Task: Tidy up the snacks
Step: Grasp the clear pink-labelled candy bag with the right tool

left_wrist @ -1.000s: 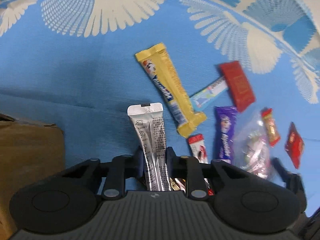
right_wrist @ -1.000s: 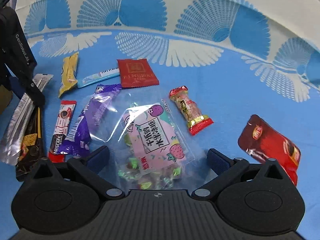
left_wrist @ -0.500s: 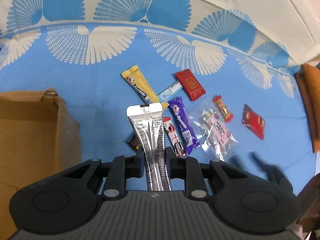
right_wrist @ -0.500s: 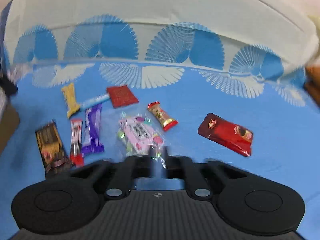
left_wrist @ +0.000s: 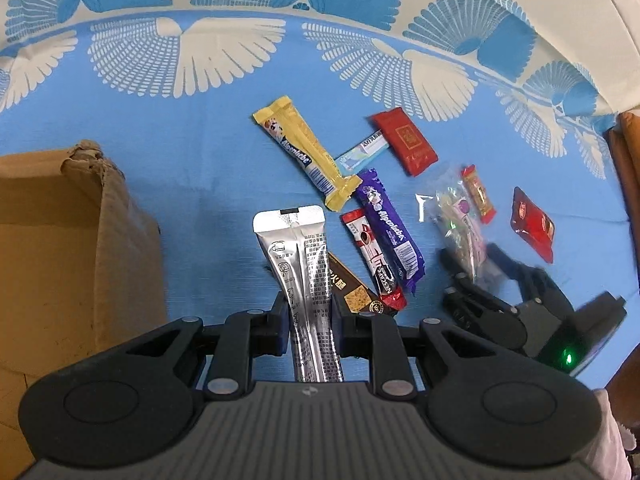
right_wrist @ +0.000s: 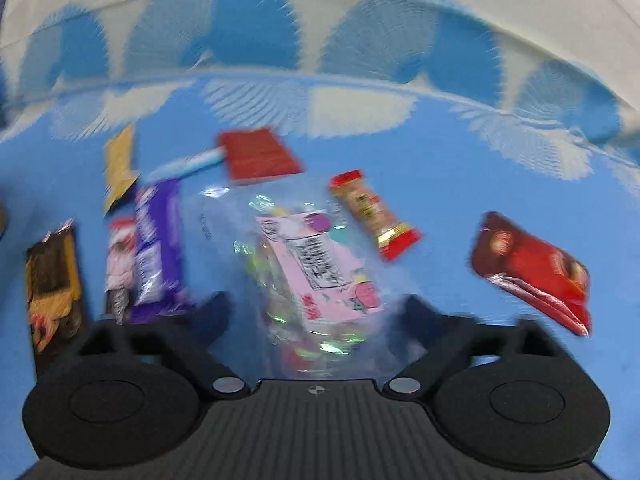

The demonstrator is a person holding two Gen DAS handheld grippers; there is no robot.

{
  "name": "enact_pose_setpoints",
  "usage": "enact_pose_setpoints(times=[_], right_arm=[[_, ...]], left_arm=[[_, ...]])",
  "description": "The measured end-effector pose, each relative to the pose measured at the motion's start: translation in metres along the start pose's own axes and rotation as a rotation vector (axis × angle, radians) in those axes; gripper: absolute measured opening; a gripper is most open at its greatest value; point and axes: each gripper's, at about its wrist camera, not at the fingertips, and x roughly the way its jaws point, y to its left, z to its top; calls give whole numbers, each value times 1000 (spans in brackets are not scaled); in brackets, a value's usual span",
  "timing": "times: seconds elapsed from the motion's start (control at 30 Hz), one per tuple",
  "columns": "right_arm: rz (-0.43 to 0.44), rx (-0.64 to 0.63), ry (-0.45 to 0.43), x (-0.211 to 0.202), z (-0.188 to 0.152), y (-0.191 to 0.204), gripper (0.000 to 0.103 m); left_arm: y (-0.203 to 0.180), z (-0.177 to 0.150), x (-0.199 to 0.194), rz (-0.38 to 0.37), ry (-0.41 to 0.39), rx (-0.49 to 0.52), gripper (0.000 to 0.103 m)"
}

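Left wrist view: left gripper [left_wrist: 308, 312] clamped on a silver stick sachet [left_wrist: 298, 264], sachet standing up between the pads, sealed end at 12 o'clock. Cardboard box [left_wrist: 72, 248] at 9 o'clock of the sachet, on the blue fan-patterned cloth [left_wrist: 160, 140]. At 1 o'clock of the sachet, a yellow Alpenliebe bar [left_wrist: 306, 152]; just beside its lower end a pale blue stick [left_wrist: 362, 156], touching a red flat packet [left_wrist: 405, 141]. At 3 o'clock, a red Nescafe stick [left_wrist: 374, 256] lying alongside a purple Alpenliebe bar [left_wrist: 390, 232]. Brown chocolate bar [left_wrist: 354, 294] partly hidden behind the sachet and gripper. Further toward 3 o'clock, right gripper [left_wrist: 476, 256] with fingers spread wide around a clear candy bag [left_wrist: 460, 224]; small red-ended candy [left_wrist: 478, 194] just beside the bag, dark red pouch [left_wrist: 534, 228] well apart.

Right wrist view, blurred: right gripper [right_wrist: 316, 312] open, fingers on either side of the clear candy bag [right_wrist: 316, 264], contact unclear. Small candy [right_wrist: 374, 212] at 1 o'clock of the bag, dark red pouch [right_wrist: 532, 272] at 3 o'clock, purple bar [right_wrist: 158, 240] at 9 o'clock.
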Motion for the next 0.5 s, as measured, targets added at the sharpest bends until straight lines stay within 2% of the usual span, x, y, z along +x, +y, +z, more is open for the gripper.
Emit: enact_pose_setpoints(times=[0.03,0.1,0.13,0.23,0.37,0.5], right_arm=[[-1,-5,-4,-5,-1,0,38],[-3,28,2,-17,-3,-3,27],[-10,69,7,-26,-3,-6,24],[-17,153,-49,-63,-3,-12,23],[-5,245,-149,-143,-6,-7,23],[56,288,-205,-226,-15,20,23]], left_arm=[[0,-1,-1,-3,0,-1,23],[0,-4,-6,-14,-2,-5,23],[1,-7,-12,-22,-7,-8,23],[4,-19,-38,-45,-28,-10,23],[12,-43,-90,-77,-85,-3,23],[27,-76,-149,-102,-154,-12,23]])
